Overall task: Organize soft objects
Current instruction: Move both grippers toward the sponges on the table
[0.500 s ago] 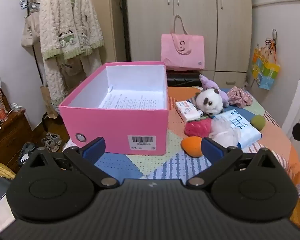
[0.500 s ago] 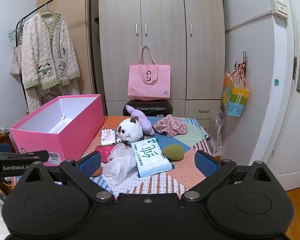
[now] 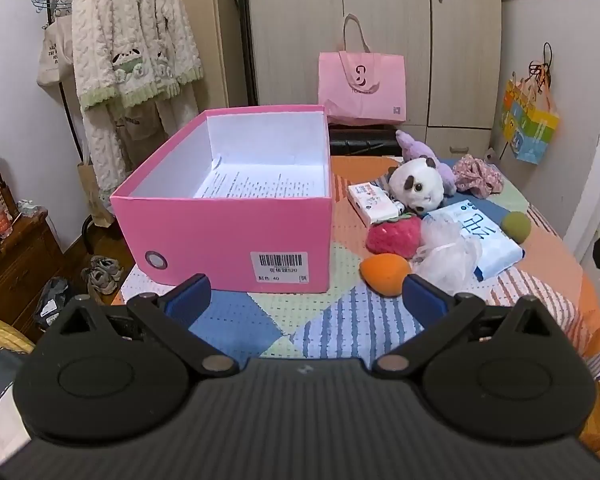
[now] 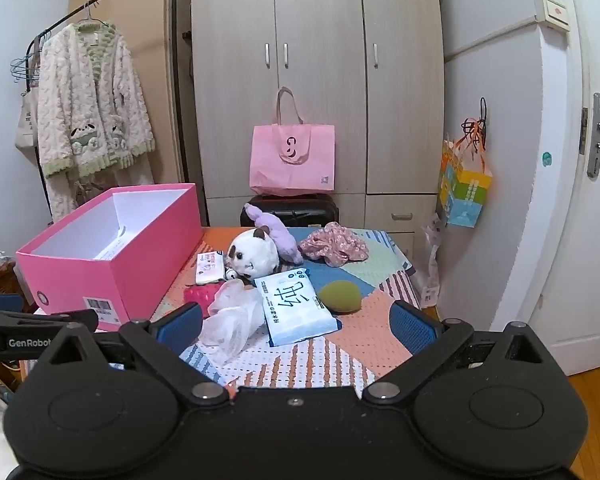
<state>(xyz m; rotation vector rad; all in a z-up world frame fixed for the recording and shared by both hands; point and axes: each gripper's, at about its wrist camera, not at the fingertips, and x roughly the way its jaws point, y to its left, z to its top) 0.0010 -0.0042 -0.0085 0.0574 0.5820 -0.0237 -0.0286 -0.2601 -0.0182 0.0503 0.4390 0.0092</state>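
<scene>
Both the left gripper (image 3: pixel 304 294) and the right gripper (image 4: pixel 296 324) are held wide apart above the table (image 3: pixel 340 320), and nothing is gripped by either. An open pink box (image 3: pixel 228 240) is seen on the table's left. Just right of it are clustered a panda plush (image 3: pixel 416 186), a strawberry toy (image 3: pixel 394 236), an orange sponge (image 3: pixel 384 273), a clear plastic bag (image 4: pixel 232 320) and a wipes pack (image 4: pixel 296 306).

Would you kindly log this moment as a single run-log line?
left gripper: open, empty | right gripper: open, empty | pink box: holds only a printed sheet | soft toys: on table beside box
</scene>
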